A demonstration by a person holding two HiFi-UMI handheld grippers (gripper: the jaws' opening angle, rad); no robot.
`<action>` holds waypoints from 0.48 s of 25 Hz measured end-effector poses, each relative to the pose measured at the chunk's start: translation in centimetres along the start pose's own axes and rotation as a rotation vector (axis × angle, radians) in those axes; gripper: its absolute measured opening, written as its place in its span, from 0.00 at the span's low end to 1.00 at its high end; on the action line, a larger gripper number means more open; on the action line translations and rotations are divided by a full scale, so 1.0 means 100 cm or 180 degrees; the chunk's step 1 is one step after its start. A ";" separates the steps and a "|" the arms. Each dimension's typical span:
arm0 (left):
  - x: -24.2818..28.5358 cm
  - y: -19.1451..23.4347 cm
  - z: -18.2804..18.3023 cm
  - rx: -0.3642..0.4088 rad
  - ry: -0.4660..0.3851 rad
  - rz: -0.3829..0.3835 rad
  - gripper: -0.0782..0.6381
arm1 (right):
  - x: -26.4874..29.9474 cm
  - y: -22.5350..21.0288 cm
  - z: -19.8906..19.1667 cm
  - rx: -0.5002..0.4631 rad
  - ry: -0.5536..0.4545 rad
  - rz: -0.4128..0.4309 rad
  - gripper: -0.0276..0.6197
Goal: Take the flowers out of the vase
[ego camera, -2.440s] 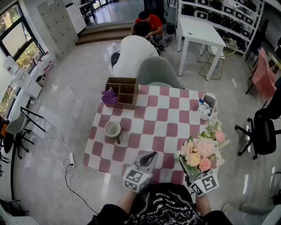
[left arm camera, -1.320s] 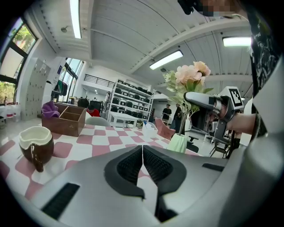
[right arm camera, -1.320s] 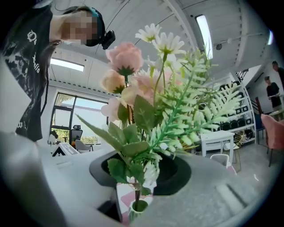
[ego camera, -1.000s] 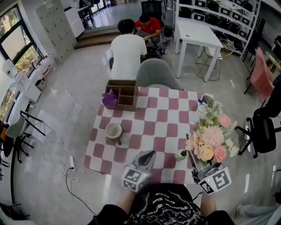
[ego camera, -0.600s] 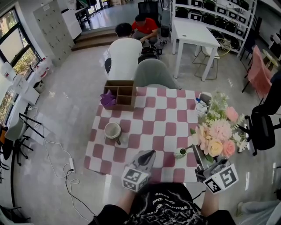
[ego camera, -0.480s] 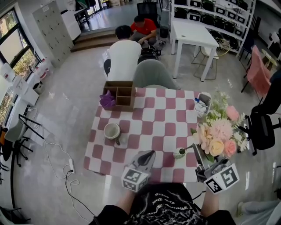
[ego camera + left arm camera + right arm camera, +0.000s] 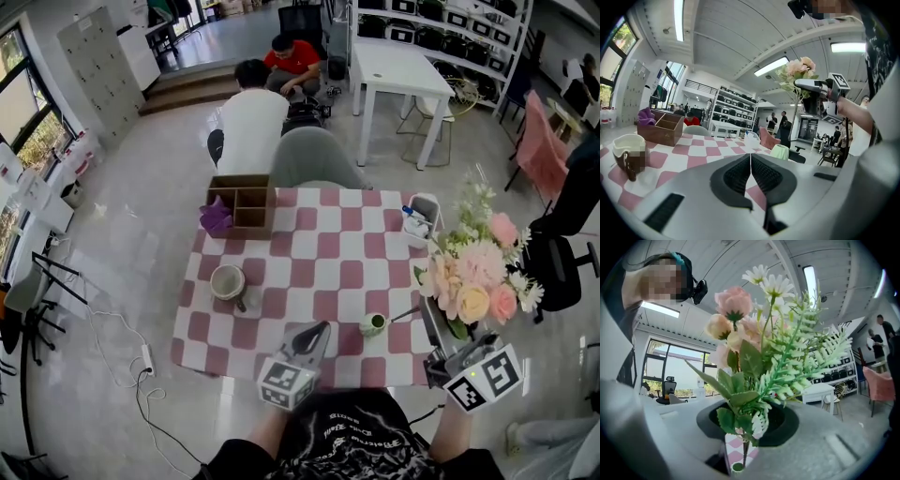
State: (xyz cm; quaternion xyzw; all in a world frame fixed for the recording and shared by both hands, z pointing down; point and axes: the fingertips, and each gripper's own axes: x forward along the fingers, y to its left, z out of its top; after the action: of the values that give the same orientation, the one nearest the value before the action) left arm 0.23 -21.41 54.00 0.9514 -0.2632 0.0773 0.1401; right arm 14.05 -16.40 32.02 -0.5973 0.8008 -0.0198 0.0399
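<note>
A bouquet of pink, peach and white flowers [image 7: 478, 274] with green fern is lifted over the right edge of the checked table [image 7: 309, 272]. My right gripper [image 7: 442, 345] is shut on its stems [image 7: 742, 446]. The small green vase [image 7: 373, 324] stands on the table left of that gripper. A thin stem [image 7: 793, 123] hangs from the bouquet [image 7: 796, 71] toward the vase [image 7: 780, 151]; I cannot tell whether its tip is out of the mouth. My left gripper [image 7: 309, 343] hovers shut and empty at the table's near edge, its pads [image 7: 740, 174] pressed together.
A cream mug [image 7: 228, 280] sits left of centre. A wooden divided box [image 7: 249, 201] with a purple cloth [image 7: 215, 218] stands at the far left corner, a white basket [image 7: 419, 217] at the right edge. A grey chair [image 7: 312, 159] and two people are beyond; a black office chair [image 7: 562, 262] is at right.
My right gripper has risen and drifted right with the bouquet. The flowers have come away from the vase, which now stands apart on the table. The left gripper stayed put.
</note>
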 end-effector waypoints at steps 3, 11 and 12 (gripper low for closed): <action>0.002 -0.002 -0.001 0.0009 0.0018 0.0001 0.13 | -0.008 -0.016 -0.004 0.0091 0.0066 -0.0182 0.22; 0.009 -0.007 0.000 0.0028 0.0078 -0.0002 0.13 | -0.021 -0.037 -0.031 0.0341 0.0434 -0.0252 0.22; 0.010 -0.006 -0.002 0.0039 0.0085 0.0006 0.13 | -0.022 -0.038 -0.034 0.0356 0.0447 -0.0230 0.22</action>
State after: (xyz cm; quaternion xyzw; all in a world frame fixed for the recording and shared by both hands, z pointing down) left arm 1.34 -21.35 54.24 0.9508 -0.2617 0.0918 0.1377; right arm 17.96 -15.45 35.76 -0.6197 0.7772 -0.1077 0.0163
